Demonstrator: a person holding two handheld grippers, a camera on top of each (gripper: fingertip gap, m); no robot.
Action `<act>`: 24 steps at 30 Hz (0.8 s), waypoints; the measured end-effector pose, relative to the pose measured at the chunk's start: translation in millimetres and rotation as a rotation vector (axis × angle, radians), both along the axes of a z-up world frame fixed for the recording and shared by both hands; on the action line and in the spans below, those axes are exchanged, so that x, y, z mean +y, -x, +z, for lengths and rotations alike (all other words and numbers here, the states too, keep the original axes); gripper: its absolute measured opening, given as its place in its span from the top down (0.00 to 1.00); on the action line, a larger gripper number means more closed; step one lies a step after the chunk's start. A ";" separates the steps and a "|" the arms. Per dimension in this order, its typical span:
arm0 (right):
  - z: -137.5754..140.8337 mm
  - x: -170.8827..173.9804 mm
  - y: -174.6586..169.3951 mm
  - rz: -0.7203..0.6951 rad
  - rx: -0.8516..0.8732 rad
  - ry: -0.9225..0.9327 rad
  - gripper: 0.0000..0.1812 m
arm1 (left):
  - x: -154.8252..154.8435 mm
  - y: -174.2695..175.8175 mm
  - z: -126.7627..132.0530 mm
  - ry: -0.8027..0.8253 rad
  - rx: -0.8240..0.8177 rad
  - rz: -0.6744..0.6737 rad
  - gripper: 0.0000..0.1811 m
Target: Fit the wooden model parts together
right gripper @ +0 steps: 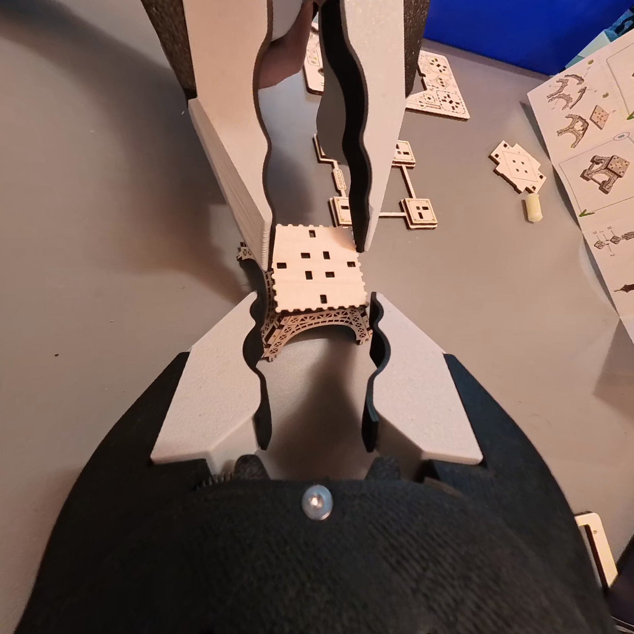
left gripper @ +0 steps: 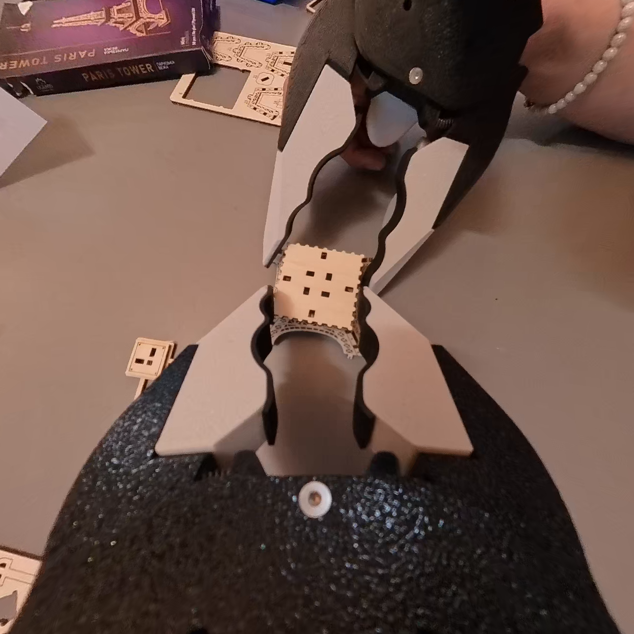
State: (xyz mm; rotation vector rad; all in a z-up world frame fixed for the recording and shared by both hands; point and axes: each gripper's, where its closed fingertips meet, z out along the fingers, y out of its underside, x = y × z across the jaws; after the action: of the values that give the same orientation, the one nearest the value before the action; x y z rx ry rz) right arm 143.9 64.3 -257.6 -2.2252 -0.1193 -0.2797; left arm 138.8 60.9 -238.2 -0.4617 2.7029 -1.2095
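The wooden tower base [left gripper: 317, 291] stands on the grey table [left gripper: 137, 223]. It has lattice arch legs and a flat top plate with several small slots. My left gripper [left gripper: 317, 295] closes on its near side, one finger on each flank. My right gripper [left gripper: 324, 267] comes from the far side and grips the opposite end. In the right wrist view the base [right gripper: 315, 271] sits between my right gripper's [right gripper: 315, 300] tips. My left gripper [right gripper: 314, 247] reaches down from the top, its tips at the plate's far edge.
A purple kit box [left gripper: 103, 44] and a punched wooden sheet [left gripper: 240, 75] lie at the far left. A small square part [left gripper: 147, 360] sits beside my left gripper. An instruction sheet [right gripper: 590, 154], a loose slotted plate [right gripper: 518, 164], a pale cylinder [right gripper: 532, 207] and a part frame [right gripper: 411, 206] lie on the right. The grippers are tip to tip, or close to it. Both grippers' tips are roughly 20 centimetres from the pale cylinder [right gripper: 532, 207].
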 end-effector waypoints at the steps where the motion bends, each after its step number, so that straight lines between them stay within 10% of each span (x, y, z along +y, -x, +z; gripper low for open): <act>1: 0.1 0.0 -0.1 -0.001 0.000 0.000 0.67 | -0.8 0.6 0.9 0.001 -0.001 -0.002 0.75; 24: 1.8 -0.2 -2.8 -0.021 -0.021 -0.009 0.63 | -1.3 2.3 3.2 -0.048 0.005 0.031 0.70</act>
State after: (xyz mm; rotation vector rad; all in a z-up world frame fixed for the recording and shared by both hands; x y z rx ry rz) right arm 146.7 64.1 -255.8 -2.2162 -0.1062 -0.3150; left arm 136.5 59.6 -235.0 -0.4996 2.7116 -1.1349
